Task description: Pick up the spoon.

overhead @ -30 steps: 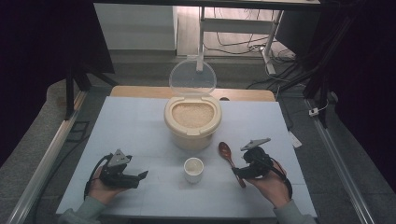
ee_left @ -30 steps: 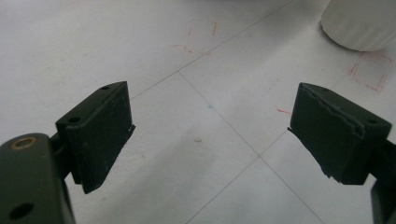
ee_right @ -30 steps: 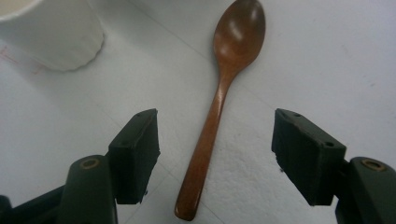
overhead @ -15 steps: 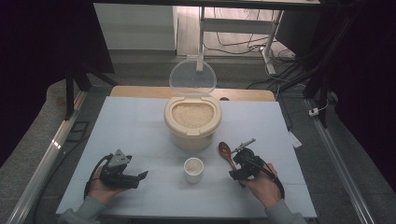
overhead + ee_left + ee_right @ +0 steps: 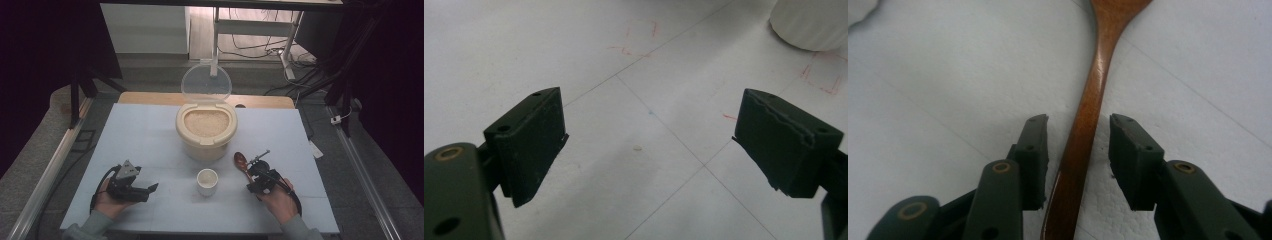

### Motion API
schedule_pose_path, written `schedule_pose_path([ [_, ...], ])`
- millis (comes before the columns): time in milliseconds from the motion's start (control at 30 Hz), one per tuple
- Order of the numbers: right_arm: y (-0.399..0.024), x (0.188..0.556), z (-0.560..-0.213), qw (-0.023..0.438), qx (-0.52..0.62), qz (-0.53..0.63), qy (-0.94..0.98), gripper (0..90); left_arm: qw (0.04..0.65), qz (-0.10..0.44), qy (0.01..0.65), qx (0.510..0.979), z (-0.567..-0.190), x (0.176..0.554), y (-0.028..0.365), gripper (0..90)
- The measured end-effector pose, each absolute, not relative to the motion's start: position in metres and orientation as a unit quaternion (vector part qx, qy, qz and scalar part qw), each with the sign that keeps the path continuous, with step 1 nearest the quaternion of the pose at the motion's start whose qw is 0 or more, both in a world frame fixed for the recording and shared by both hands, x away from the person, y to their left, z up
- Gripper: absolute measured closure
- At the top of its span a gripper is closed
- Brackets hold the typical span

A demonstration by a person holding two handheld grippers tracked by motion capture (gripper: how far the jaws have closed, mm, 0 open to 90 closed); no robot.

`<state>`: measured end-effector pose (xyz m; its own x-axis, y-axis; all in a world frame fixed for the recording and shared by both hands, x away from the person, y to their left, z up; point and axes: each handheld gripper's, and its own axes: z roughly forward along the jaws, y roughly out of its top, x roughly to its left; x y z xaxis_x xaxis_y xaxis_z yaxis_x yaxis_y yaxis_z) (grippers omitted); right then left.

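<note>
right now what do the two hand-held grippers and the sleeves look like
Both are black. The left hand-held gripper carries a grey three-cornered plate on top and a black cable looping from its back. Its pads are flat dark blocks with small screw holes; a brass-ringed hole shows on the body. The right hand-held gripper has the same ringed holes. Sleeves are grey-green.

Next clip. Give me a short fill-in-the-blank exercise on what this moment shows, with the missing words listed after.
1. The right tongs have been closing around the handle of the wooden ____, which lies between their jaws.
2. The left tongs have ____ between their jaws.
3. The rice container has its clear lid standing ____.
4. The small white cup stands ____ the two tongs.

Missing words: spoon; nothing; open; between
</note>
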<state>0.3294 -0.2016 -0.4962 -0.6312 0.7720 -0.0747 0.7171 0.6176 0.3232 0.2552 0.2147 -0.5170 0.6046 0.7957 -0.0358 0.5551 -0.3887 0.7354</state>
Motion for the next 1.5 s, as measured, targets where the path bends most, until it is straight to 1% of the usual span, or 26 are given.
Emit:
schedule_pose_path([
  [100, -0.203, 0.33, -0.496, 0.096, 0.425, 0.136, 0.89, 62.1, 0.368, 0.164, 0.414, 0.816, -0.517, 0.255, 0.215, 12.8],
  [200, -0.206, 0.333, -0.496, 0.092, 0.438, 0.138, 0.883, 67.7, 0.366, 0.164, 0.413, 0.818, -0.517, 0.255, 0.214, 12.8],
  [300, -0.205, 0.334, -0.496, 0.094, 0.447, 0.138, 0.879, 69.5, 0.365, 0.165, 0.412, 0.818, -0.517, 0.255, 0.214, 12.8],
  [367, -0.205, 0.334, -0.496, 0.097, 0.452, 0.132, 0.877, 76.3, 0.365, 0.166, 0.412, 0.818, -0.517, 0.255, 0.214, 12.8],
  [433, -0.205, 0.335, -0.495, 0.097, 0.456, 0.131, 0.875, 77.8, 0.365, 0.166, 0.412, 0.818, -0.517, 0.255, 0.214, 12.8],
  [867, -0.205, 0.335, -0.496, 0.1, 0.444, 0.132, 0.881, 78.8, 0.362, 0.165, 0.412, 0.819, -0.519, 0.255, 0.215, 12.7],
  [1200, -0.218, 0.338, -0.489, 0.08, 0.44, 0.169, 0.878, 79.0, 0.363, 0.165, 0.414, 0.819, -0.519, 0.255, 0.216, 12.8],
  [1500, -0.227, 0.336, -0.479, 0.079, 0.433, 0.191, 0.877, 79.0, 0.363, 0.165, 0.415, 0.818, -0.519, 0.256, 0.216, 12.7],
])
